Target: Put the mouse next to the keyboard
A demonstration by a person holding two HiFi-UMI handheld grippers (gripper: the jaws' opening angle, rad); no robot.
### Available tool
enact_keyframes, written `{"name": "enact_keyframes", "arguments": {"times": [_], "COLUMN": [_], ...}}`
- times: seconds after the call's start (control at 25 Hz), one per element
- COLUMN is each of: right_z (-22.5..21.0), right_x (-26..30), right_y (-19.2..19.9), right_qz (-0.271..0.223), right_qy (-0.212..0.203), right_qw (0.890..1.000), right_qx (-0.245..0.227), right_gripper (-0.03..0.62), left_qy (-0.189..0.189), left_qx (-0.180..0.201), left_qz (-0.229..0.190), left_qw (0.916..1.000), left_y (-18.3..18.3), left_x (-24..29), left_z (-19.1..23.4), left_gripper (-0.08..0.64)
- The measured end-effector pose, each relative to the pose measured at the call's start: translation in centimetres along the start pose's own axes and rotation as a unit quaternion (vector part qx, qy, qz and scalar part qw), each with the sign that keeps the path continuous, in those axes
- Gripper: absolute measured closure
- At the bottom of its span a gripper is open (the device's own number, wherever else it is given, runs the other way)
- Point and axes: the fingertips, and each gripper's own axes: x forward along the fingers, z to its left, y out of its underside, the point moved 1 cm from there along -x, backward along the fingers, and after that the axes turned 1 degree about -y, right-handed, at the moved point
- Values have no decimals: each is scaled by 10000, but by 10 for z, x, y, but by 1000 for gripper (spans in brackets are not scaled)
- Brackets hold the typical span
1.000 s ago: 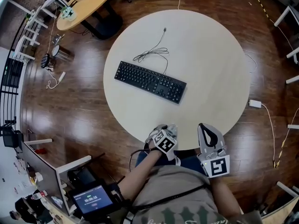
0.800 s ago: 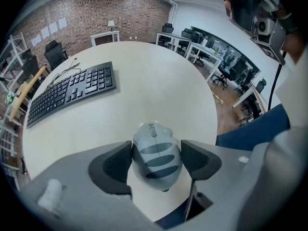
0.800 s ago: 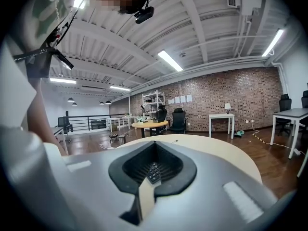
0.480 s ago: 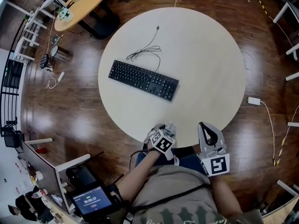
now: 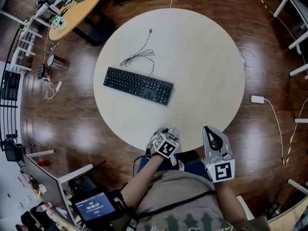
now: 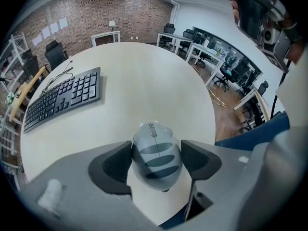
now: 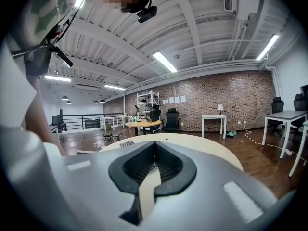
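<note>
Down at the near rim of the round table (image 5: pixel 207 66), the left gripper (image 6: pixel 155 162) pinches a grey striped mouse (image 6: pixel 155 150) between its two dark pads. The black keyboard (image 5: pixel 138 85) lies aslant on the table's left half, well apart from the mouse, with its cable (image 5: pixel 138 57) looped just behind it. The right gripper (image 7: pixel 153 147) sits beside the left one, its jaw tips pressed together on nothing.
</note>
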Motion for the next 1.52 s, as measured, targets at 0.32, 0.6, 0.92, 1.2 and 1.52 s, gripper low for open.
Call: {"name": "enact_keyframes", "arguments": {"times": [0.32, 0.6, 0.92, 1.2, 1.52], "right_z": [-37, -62, -70, -77, -80], "right_x": [-15, -28, -34, -38, -40], "right_y": [8, 16, 9, 12, 9], "right_qz": [-19, -125, -477, -528, -500], "right_qy": [470, 744, 839, 906, 971], "right_qw": [9986, 9966, 9949, 9943, 9939], "right_qx": [221, 322, 309, 186, 182], "right_gripper": [588, 588, 588, 588, 588], "left_qy": [101, 46, 153, 182, 246], "left_qx": [330, 488, 678, 814, 944], "left_qz": [95, 107, 276, 331, 296], "left_qw": [9994, 9987, 9972, 9960, 9948], "left_y": [-20, -34, -37, -41, -49], "left_x": [9, 15, 21, 26, 26], "left_z": [-13, -18, -25, -29, -37], "left_gripper": [227, 227, 227, 227, 227]}}
